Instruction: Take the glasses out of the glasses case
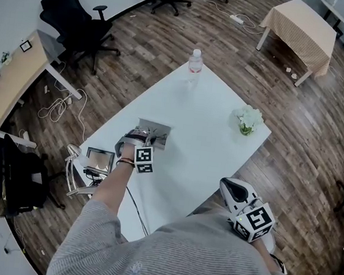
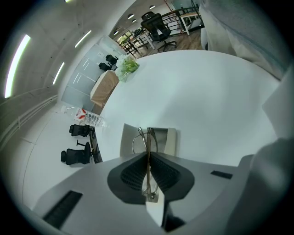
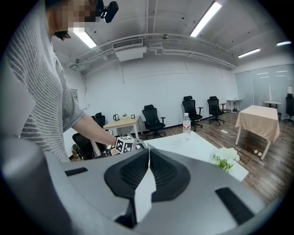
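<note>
The grey glasses case (image 1: 155,129) lies open on the white table (image 1: 214,117) near its left edge. My left gripper (image 1: 149,141) hovers just over it, shut on the thin metal-framed glasses (image 2: 147,146). In the left gripper view the glasses stand edge-on, pinched between the dark pads of the left gripper (image 2: 148,156), with the lens rims sticking out over the open glasses case (image 2: 171,140). My right gripper (image 1: 230,187) is off the table's near right corner, shut with nothing in it. In its own view the right gripper (image 3: 148,155) has its pads pressed together.
A water bottle (image 1: 195,60) stands at the table's far end and a small pot of white flowers (image 1: 248,119) near the right edge. A small screen (image 1: 99,159) and a desk lamp sit by the left edge. Office chairs (image 1: 74,24) and a cloth-covered table (image 1: 301,31) stand around.
</note>
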{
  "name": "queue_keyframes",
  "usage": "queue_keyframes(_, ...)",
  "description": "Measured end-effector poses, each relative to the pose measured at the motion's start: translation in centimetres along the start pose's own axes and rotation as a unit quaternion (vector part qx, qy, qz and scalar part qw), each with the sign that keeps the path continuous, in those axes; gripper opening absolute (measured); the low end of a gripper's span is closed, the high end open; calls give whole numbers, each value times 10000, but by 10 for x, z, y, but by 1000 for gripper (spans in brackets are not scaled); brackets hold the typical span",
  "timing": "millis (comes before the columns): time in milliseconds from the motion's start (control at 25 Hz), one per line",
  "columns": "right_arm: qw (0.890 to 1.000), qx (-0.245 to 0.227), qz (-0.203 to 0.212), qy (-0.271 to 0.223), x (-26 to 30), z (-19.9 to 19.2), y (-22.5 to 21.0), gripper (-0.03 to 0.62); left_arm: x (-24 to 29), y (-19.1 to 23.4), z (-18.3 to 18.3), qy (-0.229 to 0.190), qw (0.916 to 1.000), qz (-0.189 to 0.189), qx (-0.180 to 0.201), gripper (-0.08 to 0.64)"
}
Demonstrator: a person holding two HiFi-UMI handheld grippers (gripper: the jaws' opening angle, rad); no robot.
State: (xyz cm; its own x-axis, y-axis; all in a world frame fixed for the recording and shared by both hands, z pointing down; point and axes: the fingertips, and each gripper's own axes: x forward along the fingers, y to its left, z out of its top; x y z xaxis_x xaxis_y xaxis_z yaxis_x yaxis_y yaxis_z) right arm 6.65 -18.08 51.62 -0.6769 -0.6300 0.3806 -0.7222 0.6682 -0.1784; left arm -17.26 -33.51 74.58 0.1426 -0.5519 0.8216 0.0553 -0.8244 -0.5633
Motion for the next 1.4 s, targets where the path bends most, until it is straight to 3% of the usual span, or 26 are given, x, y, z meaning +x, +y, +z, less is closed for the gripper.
queue_keyframes(280,9999,-111,115,-23,3,9,4,17,-10,9,0,-13,9996,210,-206,32)
queue_keyframes(440,9995,-136,273,11,5,10,10,17,-21,19,4,-225,9969,391,-641,32)
queue_keyframes(560,9993,-154,327,-53,8,11,10,17,-36,37,8,-481,9868,649,-1401,31)
queue_keyframes(720,9985,-244,480,-32,13,15,17,17,-56,57,12,-838,9626,926,-2402,31)
queue_keyframes(840,9981,-272,557,-62,15,19,21,17,-70,72,14,-1138,9355,1069,-3169,31)
queue_keyframes(960,9978,-264,598,-133,18,19,20,17,-86,86,17,-1552,8955,1179,-4000,31)
queue_keyframes(1080,9971,-299,683,-139,20,21,23,17,-103,99,20,-1996,8552,1308,-4601,31)
queue_keyframes(1200,9964,-317,769,-146,23,22,25,17,-121,109,21,-2361,8166,1473,-5057,31)
queue_keyframes(1400,9954,-285,893,-197,28,22,22,17,-151,123,24,-2845,7653,1719,-5512,31)
